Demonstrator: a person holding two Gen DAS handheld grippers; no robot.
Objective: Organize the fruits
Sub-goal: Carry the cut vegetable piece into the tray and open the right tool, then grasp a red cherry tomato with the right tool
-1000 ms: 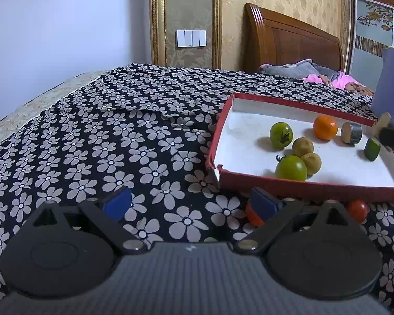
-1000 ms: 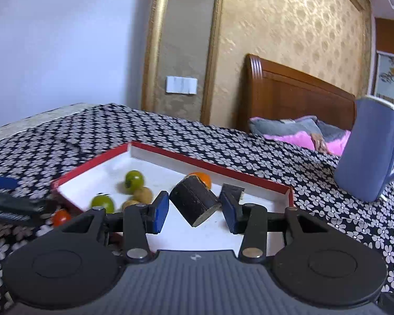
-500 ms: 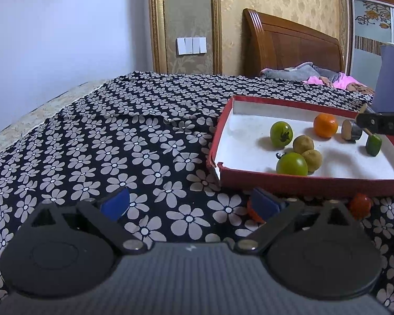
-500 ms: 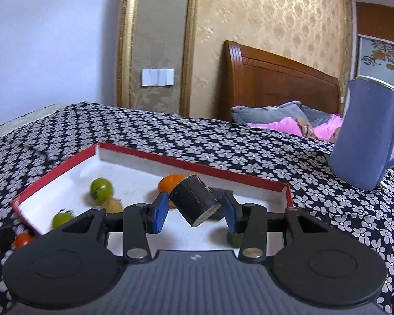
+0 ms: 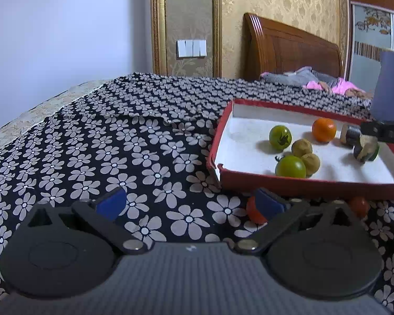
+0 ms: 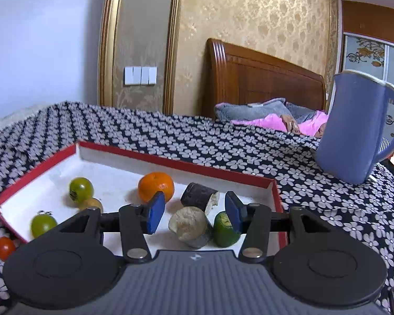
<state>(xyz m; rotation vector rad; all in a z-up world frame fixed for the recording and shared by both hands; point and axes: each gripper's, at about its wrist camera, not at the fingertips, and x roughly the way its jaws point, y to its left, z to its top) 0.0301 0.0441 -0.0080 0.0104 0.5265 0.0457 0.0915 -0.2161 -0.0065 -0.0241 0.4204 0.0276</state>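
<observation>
**Fruit tray on flowered bedspread: both grippers spread, nothing held**

Right gripper (image 6: 194, 214): blue-padded jaws stand apart over the near right part of the shallow red-rimmed cardboard tray with white floor (image 6: 144, 157). Between the pads, lower down, a dark-skinned cut cylinder with a pale fibrous end (image 6: 190, 227) lies on the tray floor; neither pad touches it. Just beside it on the right, a small green cut piece (image 6: 223, 232), partly behind the right pad. Behind them, a second dark cut cylinder (image 6: 201, 197) lies on its side.

Also in the tray, right wrist view: a round orange citrus (image 6: 156, 189) near the middle, a green tomato with dark stem mark (image 6: 81, 189) to the left, a tan round fruit (image 6: 92, 204) mostly hidden behind the gripper linkage, and another green tomato (image 6: 43, 224) at the near left corner. A small red tomato (image 6: 4, 247) sits outside the tray on the black bedspread with pale flower print (image 6: 170, 141).

Left gripper (image 5: 190, 204): jaws wide apart, empty, low over the bedspread, just short of the tray's near wall. A red tomato (image 5: 253, 214) lies on the cloth partly behind its right pad; another red one (image 5: 358, 206) is further right against the tray wall. This view shows two tan fruits (image 5: 306, 155) touching each other beside the front green tomato.

A tall blue jug with handle (image 6: 354, 131) stands on the bedspread beyond the tray's right corner. Wooden headboard (image 6: 262, 86) behind.
</observation>
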